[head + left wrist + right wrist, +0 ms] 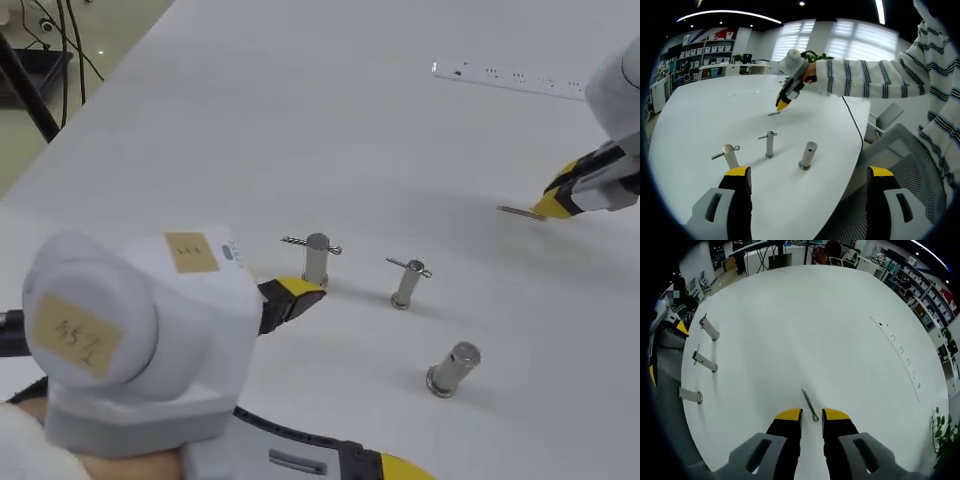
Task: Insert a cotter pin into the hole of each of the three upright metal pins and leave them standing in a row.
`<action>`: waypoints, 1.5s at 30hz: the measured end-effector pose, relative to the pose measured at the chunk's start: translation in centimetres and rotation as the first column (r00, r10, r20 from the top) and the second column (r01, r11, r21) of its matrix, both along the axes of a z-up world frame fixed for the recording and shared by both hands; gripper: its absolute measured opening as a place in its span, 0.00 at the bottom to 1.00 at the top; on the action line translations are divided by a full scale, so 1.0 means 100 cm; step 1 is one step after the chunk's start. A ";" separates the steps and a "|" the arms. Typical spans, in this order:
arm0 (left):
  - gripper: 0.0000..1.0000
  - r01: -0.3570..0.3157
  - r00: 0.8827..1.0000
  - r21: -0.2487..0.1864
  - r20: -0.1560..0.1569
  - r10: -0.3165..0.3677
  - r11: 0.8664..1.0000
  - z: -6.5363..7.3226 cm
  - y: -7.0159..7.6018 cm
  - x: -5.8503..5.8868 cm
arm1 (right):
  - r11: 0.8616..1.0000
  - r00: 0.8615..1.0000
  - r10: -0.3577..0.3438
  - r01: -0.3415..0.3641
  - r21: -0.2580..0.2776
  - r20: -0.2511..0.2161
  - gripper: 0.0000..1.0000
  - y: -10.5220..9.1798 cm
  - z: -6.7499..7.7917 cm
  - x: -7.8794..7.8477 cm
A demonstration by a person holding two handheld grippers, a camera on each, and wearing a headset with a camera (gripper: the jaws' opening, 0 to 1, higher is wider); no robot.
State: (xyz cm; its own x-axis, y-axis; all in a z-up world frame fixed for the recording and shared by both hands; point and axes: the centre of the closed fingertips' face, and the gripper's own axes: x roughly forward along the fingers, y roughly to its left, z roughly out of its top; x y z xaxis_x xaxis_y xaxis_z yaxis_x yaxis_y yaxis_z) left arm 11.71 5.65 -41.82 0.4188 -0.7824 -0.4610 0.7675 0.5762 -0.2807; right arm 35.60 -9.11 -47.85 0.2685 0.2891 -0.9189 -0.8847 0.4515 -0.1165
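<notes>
R fingers (790, 416): slightly apart, straddling thin steel cotter pin (809, 402) on white counter (815, 315), for pickup; likely for bare grey metal pin (690, 395), 9 o'clock. L fingers (738, 172): wide apart.

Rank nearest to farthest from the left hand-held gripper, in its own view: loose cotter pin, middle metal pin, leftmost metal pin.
1. Leftmost metal pin, just beyond one jaw.
2. Middle metal pin, farther back.
3. Loose cotter pin, by the right hand-held gripper.

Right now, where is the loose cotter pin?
The cotter pin lies flat on the table, at the head view's right, just ahead of the right gripper, well beyond the bare metal pin.
</notes>
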 end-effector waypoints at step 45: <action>0.91 -0.045 0.999 -0.045 0.007 0.045 0.998 0.008 0.007 0.002 | 0.964 0.990 0.047 -0.080 -0.252 -0.131 0.00 0.003 -0.020 0.006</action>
State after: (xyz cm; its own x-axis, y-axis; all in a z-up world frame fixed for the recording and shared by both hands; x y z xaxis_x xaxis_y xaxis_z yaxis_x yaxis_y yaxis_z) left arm 11.92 6.39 -40.97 0.4577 -0.7823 -0.4225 0.7432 0.5974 -0.3012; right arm 36.17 -8.85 -49.82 0.1374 0.0522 -0.9891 -0.9253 0.3632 -0.1093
